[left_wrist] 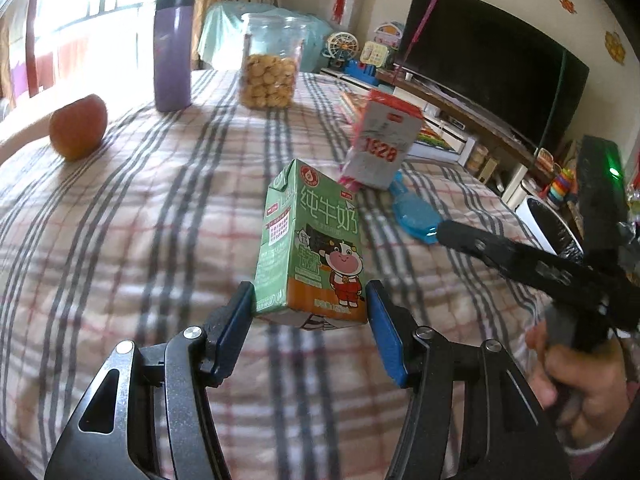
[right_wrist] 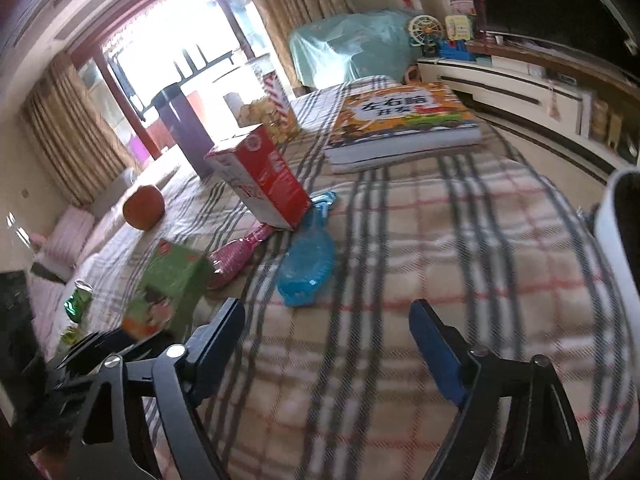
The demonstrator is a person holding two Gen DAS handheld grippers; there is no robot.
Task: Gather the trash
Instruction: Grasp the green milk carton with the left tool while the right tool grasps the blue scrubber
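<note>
1. Far left on the plaid-covered desk [left_wrist: 120, 208] sit an apple [left_wrist: 78, 128], a purple bottle [left_wrist: 173, 52] and a jar of biscuits [left_wrist: 270, 68]. I read these as things to keep, so I leave them where they stand.
2. The left gripper [left_wrist: 308, 300] has its jaws closed on the green milk carton [left_wrist: 312, 240], one blue pad against each side wall near the base. The carton's underside shows, so I judge it is lifted just clear of the cloth. Gripping low across the narrow sides keeps it upright, which would matter if any milk is left inside.
3. Beyond it stands a red-and-white carton [left_wrist: 384, 140], leaning a little. A pink wrapper [right_wrist: 236, 256] and a blue plastic wrapper [right_wrist: 308, 272] lie flat just beside its base. All three look like trash not yet collected.
4. The right gripper [right_wrist: 326, 312] hangs above the cloth with its jaws wide apart and nothing between them. It points roughly toward the blue wrapper, which I take as its likely next pick.
5. At the far right, off the desk edge, is the white bin [right_wrist: 606, 216] with a dark liner. It stands on the right hand's side, so the held carton has to cross the whole desk to reach it.
</note>
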